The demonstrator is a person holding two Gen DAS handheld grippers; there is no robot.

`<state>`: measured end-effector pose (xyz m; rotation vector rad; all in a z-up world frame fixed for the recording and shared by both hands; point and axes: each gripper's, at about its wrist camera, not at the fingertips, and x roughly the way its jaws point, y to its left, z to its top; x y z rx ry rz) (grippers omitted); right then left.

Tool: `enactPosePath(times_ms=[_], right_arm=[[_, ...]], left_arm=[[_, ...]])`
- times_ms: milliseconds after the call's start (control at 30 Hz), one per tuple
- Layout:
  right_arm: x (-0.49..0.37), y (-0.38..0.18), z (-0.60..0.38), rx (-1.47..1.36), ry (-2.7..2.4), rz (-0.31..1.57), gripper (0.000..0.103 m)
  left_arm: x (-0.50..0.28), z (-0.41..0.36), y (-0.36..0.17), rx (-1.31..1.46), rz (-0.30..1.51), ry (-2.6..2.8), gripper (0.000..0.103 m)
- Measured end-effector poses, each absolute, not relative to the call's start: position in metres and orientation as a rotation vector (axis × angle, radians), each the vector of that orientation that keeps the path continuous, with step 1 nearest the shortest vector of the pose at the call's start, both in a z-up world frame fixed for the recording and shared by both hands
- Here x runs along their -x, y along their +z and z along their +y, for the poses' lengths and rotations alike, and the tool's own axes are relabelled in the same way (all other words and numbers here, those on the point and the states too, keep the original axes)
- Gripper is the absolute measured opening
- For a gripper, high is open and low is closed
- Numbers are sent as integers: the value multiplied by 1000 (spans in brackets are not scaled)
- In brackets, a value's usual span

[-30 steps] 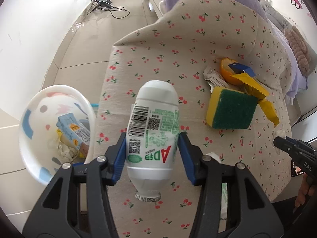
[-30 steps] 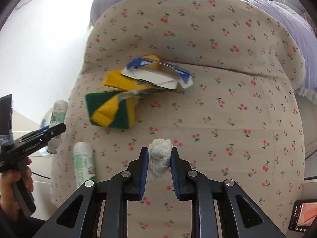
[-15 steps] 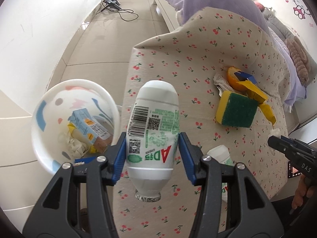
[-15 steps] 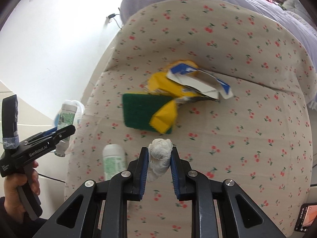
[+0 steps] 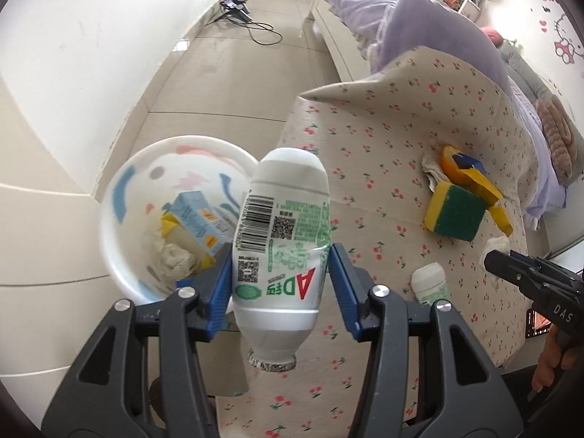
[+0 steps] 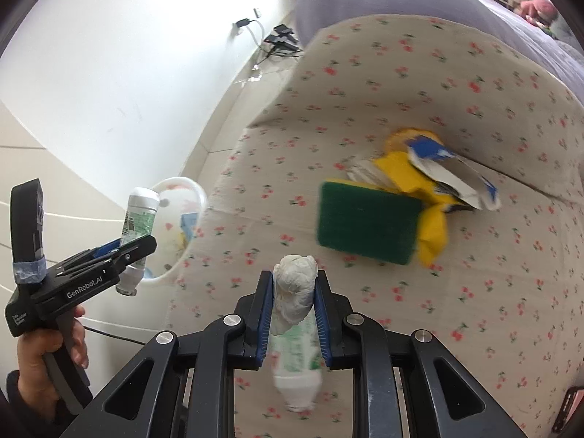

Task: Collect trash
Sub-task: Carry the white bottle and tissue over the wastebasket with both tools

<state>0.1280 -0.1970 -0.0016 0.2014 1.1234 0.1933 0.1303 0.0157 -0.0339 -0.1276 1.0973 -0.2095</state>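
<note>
A: What do we have in the left claw (image 5: 281,273)?

B: It grips a white bottle (image 5: 283,241) by its sides, neck toward the camera and base pointing away. We hold it in the air beside the bin (image 5: 120,252), at the edge of the table (image 5: 383,138) with the cherry-print cloth.

A: And what do we see in the bin?

B: A blue carton (image 5: 197,215), a yellow scrap and crumpled paper lie at the bottom.

A: The right claw (image 6: 294,292)?

B: It is clenched on a white tissue wad (image 6: 295,288), raised over the table. A second bottle (image 6: 297,368) lies on the cloth right under it; we also see that one in the left view, just beside the claw's right finger.

A: What lies on the table besides?

B: A sponge (image 6: 367,226), green side up, and touching its far side a heap of yellow and blue wrappers (image 6: 434,175). The right view is blurred there, so we cannot tell how many pieces make the heap.
</note>
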Motion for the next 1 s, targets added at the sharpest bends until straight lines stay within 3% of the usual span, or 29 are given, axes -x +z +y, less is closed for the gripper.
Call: enactPosePath(times_ms=[833, 933, 1000], right_arm=[[-165, -7, -89, -183, 331, 1135, 22], [-168, -7, -82, -186, 339, 1133, 22], [-170, -8, -78, -190, 347, 1132, 22]], left_arm=[[-147, 91, -41, 243, 1035, -73, 53], [-145, 95, -36, 238, 1016, -60, 65], [-141, 98, -31, 218, 992, -34, 82]])
